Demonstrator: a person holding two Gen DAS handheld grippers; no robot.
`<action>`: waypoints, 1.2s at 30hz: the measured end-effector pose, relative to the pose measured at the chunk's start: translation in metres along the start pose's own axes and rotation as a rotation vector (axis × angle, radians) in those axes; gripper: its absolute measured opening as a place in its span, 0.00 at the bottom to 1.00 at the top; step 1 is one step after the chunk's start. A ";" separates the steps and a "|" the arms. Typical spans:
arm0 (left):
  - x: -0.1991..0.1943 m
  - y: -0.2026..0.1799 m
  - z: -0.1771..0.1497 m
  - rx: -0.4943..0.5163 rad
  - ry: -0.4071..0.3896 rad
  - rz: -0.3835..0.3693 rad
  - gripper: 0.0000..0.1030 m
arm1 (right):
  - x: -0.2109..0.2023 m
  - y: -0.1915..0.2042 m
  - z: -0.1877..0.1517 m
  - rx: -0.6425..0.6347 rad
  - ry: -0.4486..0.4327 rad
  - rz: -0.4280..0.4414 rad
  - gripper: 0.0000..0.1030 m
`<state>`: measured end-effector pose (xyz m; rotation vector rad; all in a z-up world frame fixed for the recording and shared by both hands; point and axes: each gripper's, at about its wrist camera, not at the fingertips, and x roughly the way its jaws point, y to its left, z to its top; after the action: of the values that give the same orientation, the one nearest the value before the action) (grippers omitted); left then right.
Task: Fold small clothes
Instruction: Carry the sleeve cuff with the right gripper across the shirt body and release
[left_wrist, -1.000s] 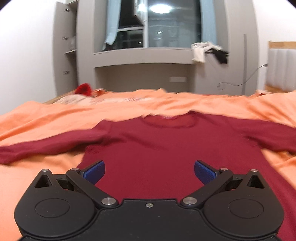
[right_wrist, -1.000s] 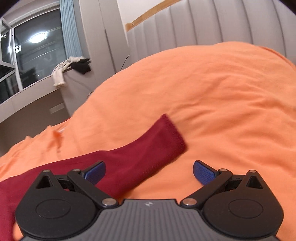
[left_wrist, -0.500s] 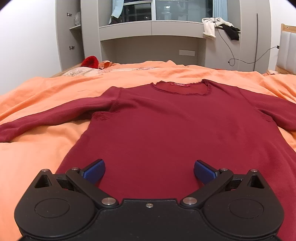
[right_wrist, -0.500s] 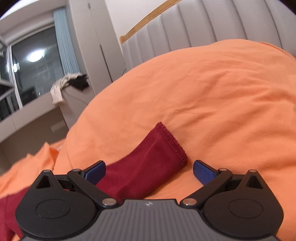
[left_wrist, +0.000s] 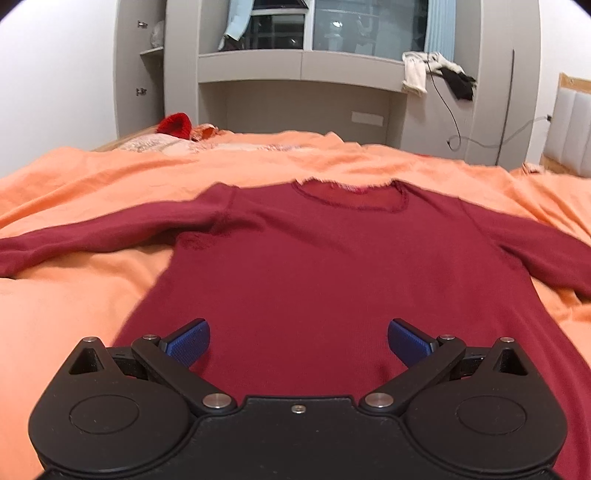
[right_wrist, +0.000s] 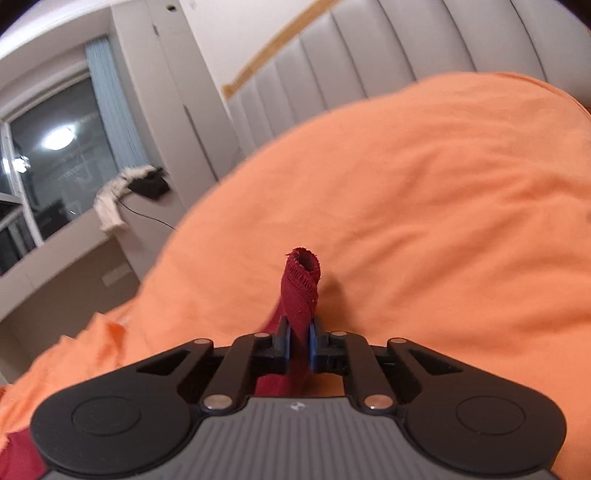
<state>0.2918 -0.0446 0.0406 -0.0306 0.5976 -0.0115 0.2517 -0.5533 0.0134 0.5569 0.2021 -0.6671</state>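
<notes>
A dark red long-sleeved shirt (left_wrist: 325, 266) lies flat and face up on the orange bedspread (left_wrist: 92, 184), neckline away from me, both sleeves spread out to the sides. My left gripper (left_wrist: 298, 341) is open and empty, hovering over the shirt's lower body near the hem. My right gripper (right_wrist: 298, 341) is shut on the cuff end of the shirt's right sleeve (right_wrist: 301, 284); the cuff sticks up bunched between the blue pads.
A grey shelf unit and window (left_wrist: 306, 70) stand beyond the bed, with white and black clothes (left_wrist: 436, 74) draped on the ledge. A red item (left_wrist: 175, 123) lies at the bed's far left. A padded grey headboard (right_wrist: 388, 66) rises behind the bedspread (right_wrist: 443, 221).
My right gripper closed on the sleeve cuff, which now stands bunched between the pads. The left gripper stayed open and pulled back slightly over the shirt's hem.
</notes>
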 end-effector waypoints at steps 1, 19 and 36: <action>-0.001 0.003 0.002 -0.008 -0.010 0.009 0.99 | -0.006 0.007 0.002 -0.008 -0.017 0.025 0.10; 0.003 0.084 0.032 -0.275 -0.040 0.137 0.99 | -0.149 0.274 -0.072 -0.665 -0.204 0.733 0.10; 0.005 0.130 0.033 -0.445 0.002 0.198 0.99 | -0.209 0.317 -0.230 -1.287 0.056 1.053 0.23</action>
<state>0.3144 0.0858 0.0612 -0.4024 0.5933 0.3141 0.2910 -0.1114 0.0280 -0.5790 0.3031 0.5514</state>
